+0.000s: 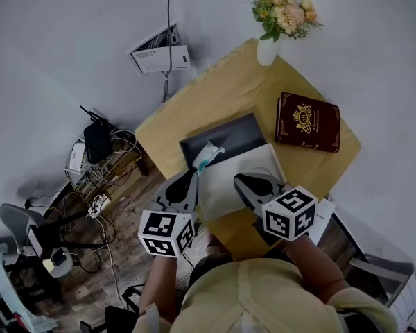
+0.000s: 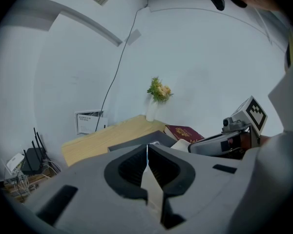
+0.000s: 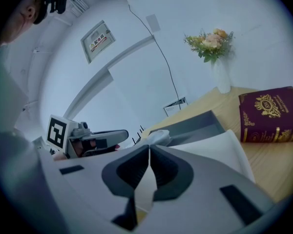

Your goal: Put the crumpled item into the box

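Observation:
A crumpled white and teal item (image 1: 207, 154) lies at the left end of a dark grey box (image 1: 230, 134) on the wooden table (image 1: 232, 89); it also shows in the right gripper view (image 3: 156, 137). A white box part (image 1: 239, 179) lies just in front of the grey box. My left gripper (image 1: 192, 180) hangs shut and empty just short of the crumpled item, jaws meeting at the tips (image 2: 147, 147). My right gripper (image 1: 245, 181) hovers over the white part, also shut on nothing (image 3: 149, 150).
A dark red book (image 1: 307, 121) lies at the table's right, and a white vase of flowers (image 1: 272, 26) stands at the far corner. Routers and cables (image 1: 97, 155) clutter the floor left of the table. A chair (image 1: 17, 231) stands at lower left.

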A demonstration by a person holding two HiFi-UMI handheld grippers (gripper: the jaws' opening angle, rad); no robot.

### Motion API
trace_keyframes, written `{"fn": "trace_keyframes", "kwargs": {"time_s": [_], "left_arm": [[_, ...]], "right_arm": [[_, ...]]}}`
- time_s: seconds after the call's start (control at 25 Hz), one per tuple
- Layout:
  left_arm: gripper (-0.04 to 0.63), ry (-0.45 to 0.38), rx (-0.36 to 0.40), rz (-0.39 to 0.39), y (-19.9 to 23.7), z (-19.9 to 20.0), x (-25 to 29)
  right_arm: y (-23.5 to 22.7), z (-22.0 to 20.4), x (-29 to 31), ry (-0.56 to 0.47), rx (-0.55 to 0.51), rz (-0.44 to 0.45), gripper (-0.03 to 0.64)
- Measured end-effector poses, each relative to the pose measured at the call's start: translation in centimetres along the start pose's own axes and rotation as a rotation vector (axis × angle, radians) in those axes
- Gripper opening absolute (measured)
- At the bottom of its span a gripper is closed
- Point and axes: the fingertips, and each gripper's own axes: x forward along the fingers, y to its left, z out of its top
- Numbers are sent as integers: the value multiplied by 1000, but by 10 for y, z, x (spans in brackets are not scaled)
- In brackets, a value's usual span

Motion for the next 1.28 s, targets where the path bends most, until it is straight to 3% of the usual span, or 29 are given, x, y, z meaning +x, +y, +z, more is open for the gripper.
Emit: {"fn": "trace_keyframes", "kwargs": {"time_s": [1.28], "left_arm": [[21, -36, -69, 9, -13, -23, -68]], "right_arm": [[37, -15, -34, -55, -17, -54, 31]]}}
